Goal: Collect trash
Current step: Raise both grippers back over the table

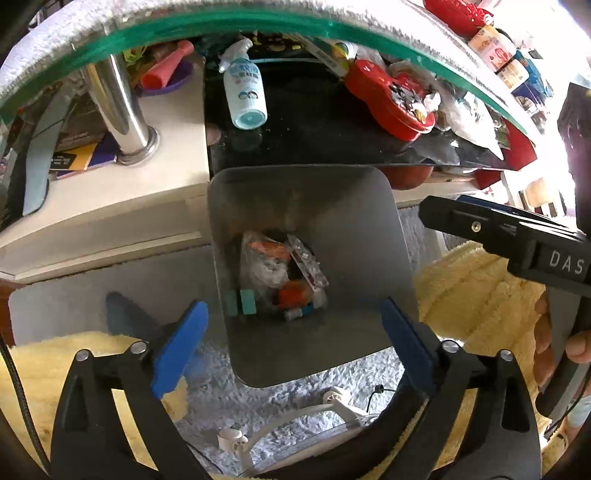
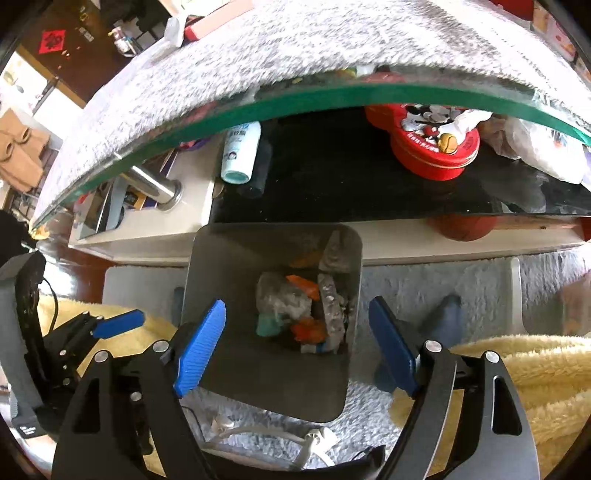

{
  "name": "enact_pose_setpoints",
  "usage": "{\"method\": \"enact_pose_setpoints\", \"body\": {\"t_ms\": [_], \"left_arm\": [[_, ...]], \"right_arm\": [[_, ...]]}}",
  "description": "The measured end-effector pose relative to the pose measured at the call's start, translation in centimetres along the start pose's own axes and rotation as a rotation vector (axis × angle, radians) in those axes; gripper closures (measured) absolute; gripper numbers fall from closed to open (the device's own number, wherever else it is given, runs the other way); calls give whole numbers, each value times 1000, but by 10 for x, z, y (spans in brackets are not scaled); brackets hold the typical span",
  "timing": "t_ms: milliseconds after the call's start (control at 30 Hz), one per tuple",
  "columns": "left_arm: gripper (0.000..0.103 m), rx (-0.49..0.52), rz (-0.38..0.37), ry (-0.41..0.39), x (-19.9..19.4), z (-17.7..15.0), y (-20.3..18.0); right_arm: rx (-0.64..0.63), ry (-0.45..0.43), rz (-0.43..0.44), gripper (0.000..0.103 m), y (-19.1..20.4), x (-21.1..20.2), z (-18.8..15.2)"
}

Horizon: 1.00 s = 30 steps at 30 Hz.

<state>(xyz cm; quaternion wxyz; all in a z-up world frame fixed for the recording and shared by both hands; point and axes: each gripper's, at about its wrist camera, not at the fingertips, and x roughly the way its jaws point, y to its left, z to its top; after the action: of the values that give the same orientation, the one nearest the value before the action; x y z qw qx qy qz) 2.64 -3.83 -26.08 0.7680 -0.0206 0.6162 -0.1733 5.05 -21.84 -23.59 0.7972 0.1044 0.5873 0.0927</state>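
Note:
A grey square trash bin point(image 1: 332, 206) stands on the floor by a low table; it also shows in the right wrist view point(image 2: 221, 258). Inside lies trash point(image 1: 280, 273): clear plastic wrappers, orange packets and a teal piece, also seen in the right wrist view point(image 2: 299, 310). My left gripper point(image 1: 295, 343) is open and empty above the bin's near edge. My right gripper point(image 2: 299, 350) is open and empty above the bin too. The right gripper's black body point(image 1: 517, 236) shows at the right of the left wrist view. The left gripper point(image 2: 110, 328) shows at the left of the right wrist view.
A glass tabletop edge point(image 1: 221, 22) with a grey fleecy cover curves overhead. The shelf below holds a white spray bottle point(image 1: 243, 92), a red Mickey tin point(image 1: 391, 99) and plastic bags point(image 1: 465, 114). Yellow fleece point(image 1: 480, 295) lies at both sides. A white cable point(image 1: 295, 417) lies on the grey rug.

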Motion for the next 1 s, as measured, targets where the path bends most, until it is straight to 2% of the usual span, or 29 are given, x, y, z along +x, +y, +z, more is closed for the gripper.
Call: {"method": "enact_pose_setpoints", "body": {"t_ms": [100, 333, 600, 800, 1000], "left_arm": [[11, 1, 8, -22, -12, 4, 0], [9, -4, 7, -121, -58, 24, 0], [8, 1, 30, -208, -95, 58, 4], [8, 13, 52, -246, -108, 94, 8], [8, 18, 80, -268, -109, 136, 10]], "right_arm": [[10, -14, -9, 12, -2, -8, 5], [7, -81, 10, 11, 1, -41, 29], [-20, -166, 2, 11, 9, -68, 75], [-29, -203, -25, 11, 12, -70, 116], [-32, -202, -42, 11, 14, -57, 153]]}}
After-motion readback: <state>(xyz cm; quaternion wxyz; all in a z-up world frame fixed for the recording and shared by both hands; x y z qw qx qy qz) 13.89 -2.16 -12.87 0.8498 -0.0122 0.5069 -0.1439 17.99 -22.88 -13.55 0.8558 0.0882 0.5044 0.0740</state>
